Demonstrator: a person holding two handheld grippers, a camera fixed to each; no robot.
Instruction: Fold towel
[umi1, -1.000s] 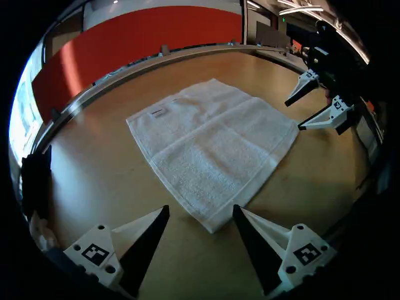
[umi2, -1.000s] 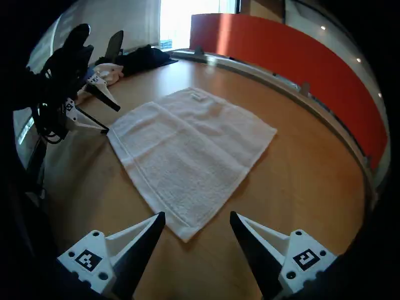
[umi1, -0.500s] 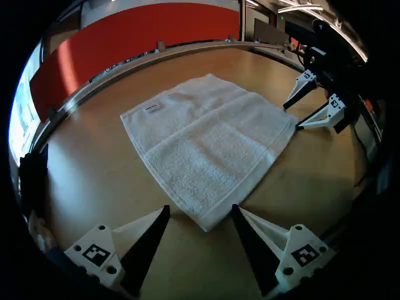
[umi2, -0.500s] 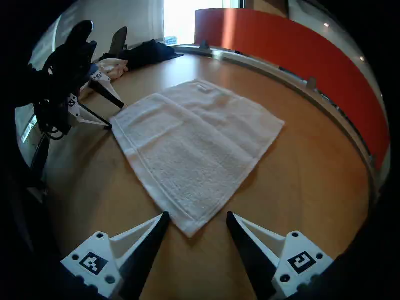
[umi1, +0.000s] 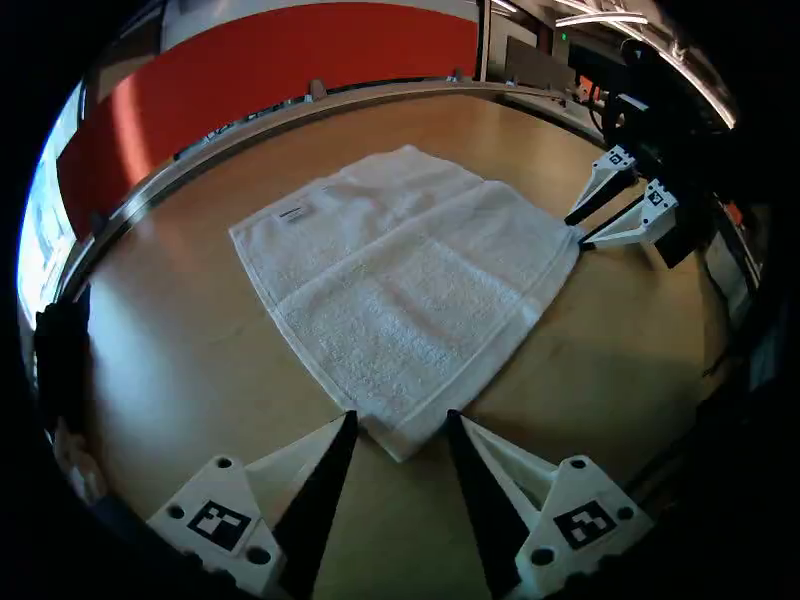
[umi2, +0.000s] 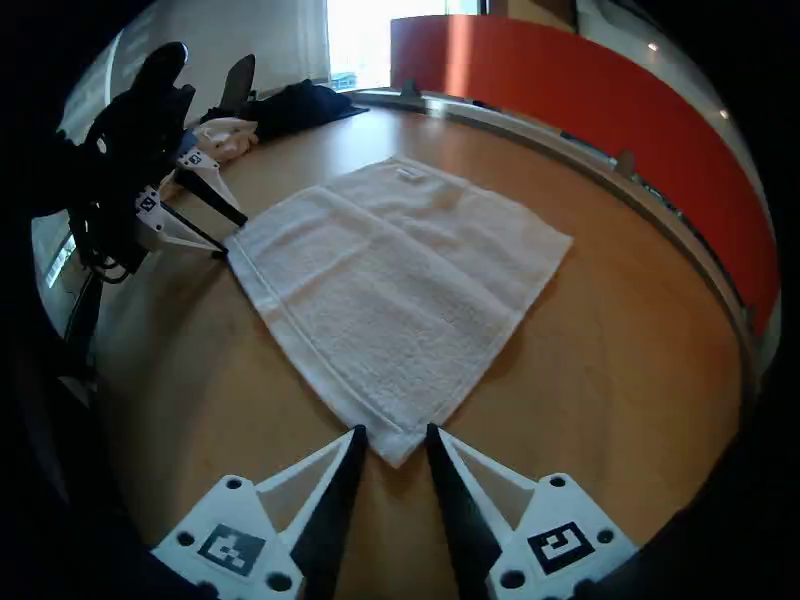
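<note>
A white towel (umi1: 400, 270) lies flat on the wooden table (umi1: 180, 330), a small label near its far edge. In the left gripper view, my left gripper (umi1: 400, 415) is open but narrowed, its fingers on either side of the towel's near corner. Off to the right, the right gripper (umi1: 577, 230) is at another corner. In the right gripper view, the towel (umi2: 400, 270) points its near corner between the fingers of my right gripper (umi2: 395, 428), which stand close together, the corner's edges at both tips. The left gripper (umi2: 228, 233) is at the far-left corner.
An orange wall panel (umi1: 270, 70) runs behind the table's curved rim (umi1: 250, 125). Dark clothing (umi2: 295, 105) and a pale cloth (umi2: 225, 135) lie at the table's far end. A dark object (umi1: 60, 350) sits at the left edge. Bare wood surrounds the towel.
Both grippers have moved forward onto the towel's corners and their fingers have drawn closer together, the right more than the left. The towel has not moved.
</note>
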